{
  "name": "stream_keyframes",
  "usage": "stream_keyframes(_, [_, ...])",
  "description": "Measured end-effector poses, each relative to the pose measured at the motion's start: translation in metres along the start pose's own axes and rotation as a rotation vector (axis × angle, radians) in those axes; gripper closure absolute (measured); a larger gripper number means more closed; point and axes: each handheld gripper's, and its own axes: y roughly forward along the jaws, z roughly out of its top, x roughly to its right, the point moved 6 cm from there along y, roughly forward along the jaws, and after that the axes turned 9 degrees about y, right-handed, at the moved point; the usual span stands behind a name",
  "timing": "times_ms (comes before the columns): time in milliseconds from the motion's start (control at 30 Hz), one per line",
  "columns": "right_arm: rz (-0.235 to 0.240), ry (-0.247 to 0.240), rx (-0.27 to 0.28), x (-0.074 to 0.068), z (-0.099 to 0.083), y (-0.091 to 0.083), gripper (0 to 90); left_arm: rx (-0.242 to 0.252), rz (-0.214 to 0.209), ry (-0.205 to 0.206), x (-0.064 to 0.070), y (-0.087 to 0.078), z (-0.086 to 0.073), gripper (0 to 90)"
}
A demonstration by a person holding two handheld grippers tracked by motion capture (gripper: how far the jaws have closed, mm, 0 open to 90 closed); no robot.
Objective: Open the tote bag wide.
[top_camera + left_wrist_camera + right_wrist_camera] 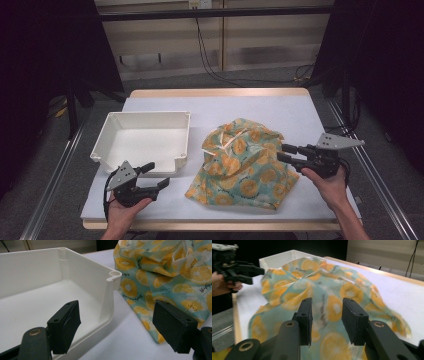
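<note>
A crumpled teal cloth (243,167) printed with orange citrus slices lies heaped on the right half of the white table cover. My right gripper (281,152) is at the cloth's right edge, open; in the right gripper view (325,307) the cloth (337,295) lies just beyond the jaws and nothing is pinched between them. My left gripper (157,175) is open near the front left, in front of the white tray (150,114). In the left gripper view (115,317) its jaws stand wide apart, with the tray's corner (111,290) between them and the cloth (160,277) at the right.
The tray is empty and sits at the left of the white table cover (280,107). Bare cover lies behind the cloth and along the front edge. Metal rails run along both sides of the table. My left gripper (249,271) also appears far off in the right gripper view.
</note>
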Motion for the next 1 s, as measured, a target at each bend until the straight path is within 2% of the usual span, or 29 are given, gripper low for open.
stream_keyframes(33, [0.006,0.004,-0.006,0.001,0.003,0.004,60.9,0.013,-0.007,-0.003,0.0,0.0,0.0,22.1])
stream_keyframes(167, [-0.004,-0.001,-0.028,0.01,0.01,0.019,60.5,0.01,0.011,-0.018,-0.003,0.001,0.0,21.1])
stream_keyframes(300, [-0.025,0.013,-0.042,0.023,0.012,0.031,61.1,0.005,0.008,-0.013,-0.006,0.0,-0.001,20.7])
stream_keyframes(467, [-0.059,0.011,-0.076,0.038,0.017,0.046,54.6,0.001,0.014,-0.028,-0.007,0.0,-0.002,20.7])
stream_keyframes(633, [-0.07,0.004,-0.105,0.048,0.018,0.057,52.7,0.005,0.016,-0.033,-0.007,0.002,-0.002,20.5])
stream_keyframes(667, [-0.087,0.0,-0.114,0.053,0.018,0.062,51.7,0.007,0.012,-0.037,-0.007,0.002,-0.002,20.2])
stream_keyframes(733, [-0.096,-0.003,-0.119,0.058,0.019,0.066,51.5,-0.001,0.008,-0.023,-0.007,0.002,-0.002,20.1])
stream_keyframes(900, [-0.122,-0.014,-0.141,0.067,0.022,0.078,48.7,-0.006,0.014,-0.021,-0.007,0.002,-0.003,19.9])
stream_keyframes(1000, [-0.117,-0.016,-0.158,0.068,0.021,0.083,48.3,-0.003,0.02,-0.018,-0.008,0.001,-0.002,19.9])
